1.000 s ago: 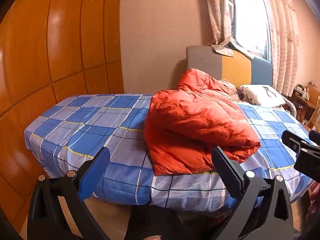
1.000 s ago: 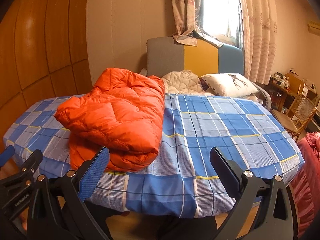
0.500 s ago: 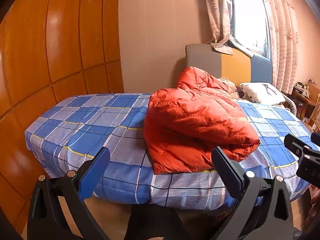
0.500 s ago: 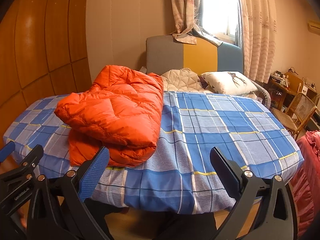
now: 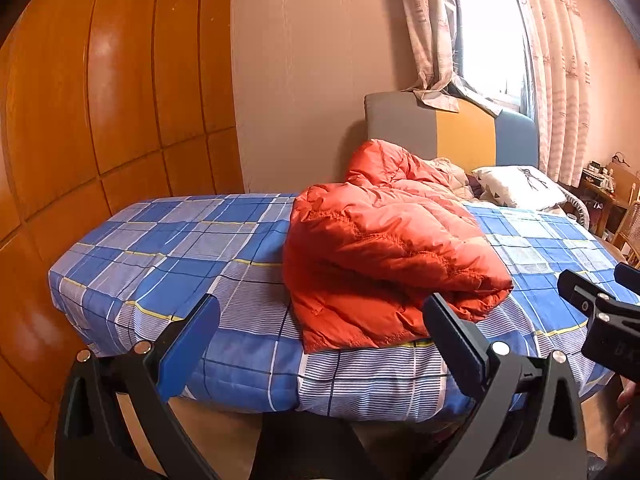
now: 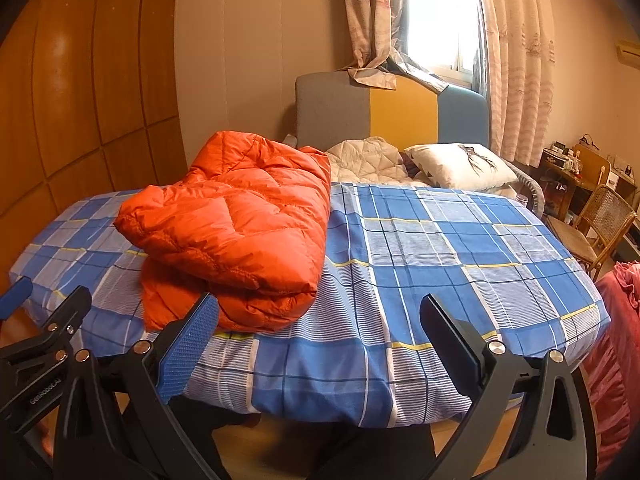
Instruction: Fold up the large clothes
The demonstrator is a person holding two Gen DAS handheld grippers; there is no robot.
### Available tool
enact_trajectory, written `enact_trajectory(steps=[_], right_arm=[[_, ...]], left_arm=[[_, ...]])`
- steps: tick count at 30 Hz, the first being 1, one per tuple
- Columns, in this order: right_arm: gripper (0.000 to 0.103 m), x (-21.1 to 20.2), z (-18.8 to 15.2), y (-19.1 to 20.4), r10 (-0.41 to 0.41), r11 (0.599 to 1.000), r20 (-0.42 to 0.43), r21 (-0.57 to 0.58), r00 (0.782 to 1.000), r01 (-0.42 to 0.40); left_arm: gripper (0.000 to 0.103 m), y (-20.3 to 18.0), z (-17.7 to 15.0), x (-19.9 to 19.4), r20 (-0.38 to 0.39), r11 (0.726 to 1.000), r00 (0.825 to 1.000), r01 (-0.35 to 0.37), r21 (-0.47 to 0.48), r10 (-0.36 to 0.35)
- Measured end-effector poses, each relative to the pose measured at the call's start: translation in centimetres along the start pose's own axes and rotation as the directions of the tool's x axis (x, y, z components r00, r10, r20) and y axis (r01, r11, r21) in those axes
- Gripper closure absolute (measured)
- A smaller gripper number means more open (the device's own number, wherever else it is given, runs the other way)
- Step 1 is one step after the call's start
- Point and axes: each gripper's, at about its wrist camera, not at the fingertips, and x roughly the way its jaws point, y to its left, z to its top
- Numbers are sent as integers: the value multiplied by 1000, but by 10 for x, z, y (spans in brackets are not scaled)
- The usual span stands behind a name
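1. Left wrist view: our left gripper (image 5: 320, 330) has its jaws spread wide with nothing between them, and it hangs in the air short of the near edge of the bed (image 5: 168, 264).
2. Past its right finger (image 5: 452, 332) we see the orange puffer jacket (image 5: 384, 248), folded over on itself into a thick bundle and lying on the blue plaid bed cover near the foot edge.
3. At the right edge of that view we catch part of our right gripper (image 5: 600, 312), black and apart from the jacket.
4. Right wrist view: our right gripper (image 6: 320, 328) is likewise wide open and empty, held off the bed's near edge.
5. Its left blue pad (image 6: 188, 350) sits in front of the jacket's lower hem in the picture, but we cannot tell that it touches; the jacket (image 6: 240, 224) lies on the left half of the cover, with the right half of the cover bare.
6. At the left edge we see the black frame of the left gripper (image 6: 44, 336).
7. Further out, a white pillow (image 6: 460, 166) and a pale quilted item (image 6: 368, 160) lie at the head of the bed, against a grey, yellow and blue headboard (image 6: 400, 112).
8. Beyond these hang patterned curtains (image 6: 520, 60) by a bright window; a cane chair (image 6: 600, 224) stands to the right, and wooden panelling (image 5: 100, 100) lines the left wall.
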Motion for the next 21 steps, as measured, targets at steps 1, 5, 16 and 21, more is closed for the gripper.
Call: enact_trajectory(steps=[1,5,16,21], right_arm=[[3,0,0,0,1,1000,0,1,1000,-1],[3,0,-1,1,2,1000,-4,-2,1000,-2],[3,9,-3,-3,7,1000,-37,22,999,-7],[3,9,-5,-3,9,1000,-38,13,999,-9]], left_arm=[[2,0,0,0,1,1000,1000,1,0,-1],[2,0,0,-1,1,1000,1000,2,-2,-2],[2,10,-2,8,-36,999,999,5,-39,-7],[2,11,-4,11,-45,999,999,-2,-41,0]])
